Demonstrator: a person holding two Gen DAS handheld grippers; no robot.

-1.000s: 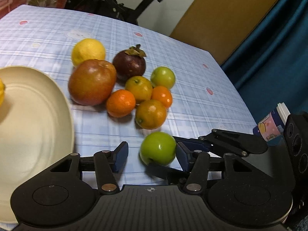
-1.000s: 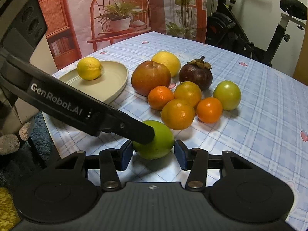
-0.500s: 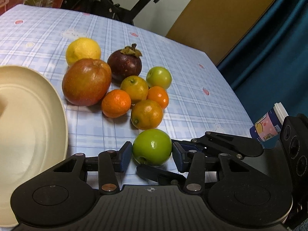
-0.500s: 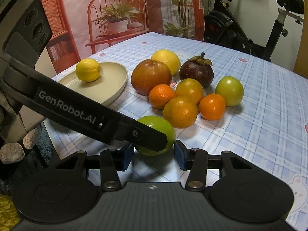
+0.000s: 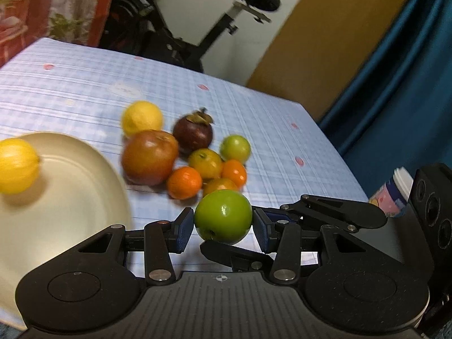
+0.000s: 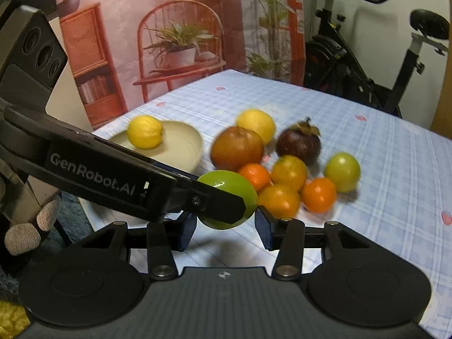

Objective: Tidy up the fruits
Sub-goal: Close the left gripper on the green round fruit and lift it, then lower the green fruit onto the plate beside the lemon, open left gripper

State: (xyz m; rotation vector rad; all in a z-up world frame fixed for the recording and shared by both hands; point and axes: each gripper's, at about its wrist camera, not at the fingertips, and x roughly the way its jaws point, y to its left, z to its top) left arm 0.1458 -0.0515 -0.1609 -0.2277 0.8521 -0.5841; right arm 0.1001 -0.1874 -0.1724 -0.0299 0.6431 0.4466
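- While the green apple (image 5: 223, 216) is clamped from two sides, both hands must travel together, or one pair of pads will drag it out of the other.
- Left gripper (image 5: 223, 227): its jaws have just been closing, and its blue pads now press the apple's left and right flanks.
- Right gripper (image 6: 224, 226): clenched on the same apple from the crossing direction; one finger of the left gripper lies across the fruit in this view and hides part of the contact.
- The apple is clear of the checked tablecloth (image 5: 268, 118); a shadow lies on the cloth beneath it in the right wrist view.
- Judged next step: carry it to the cream plate (image 5: 70, 186), which stands to the left of the fruit pile and already holds one lemon (image 5: 17, 166).
- Pass above the oranges (image 5: 185, 182) just behind the apple, and lower it onto bare plate, apart from the lemon, so neither fruit rolls.
- Open one gripper before the other only once the apple rests on the plate.
- Appearance: round, glossy, evenly bright green, with a small highlight on top and a dark stem dimple facing low and forward; the skin looks smooth and slippery.
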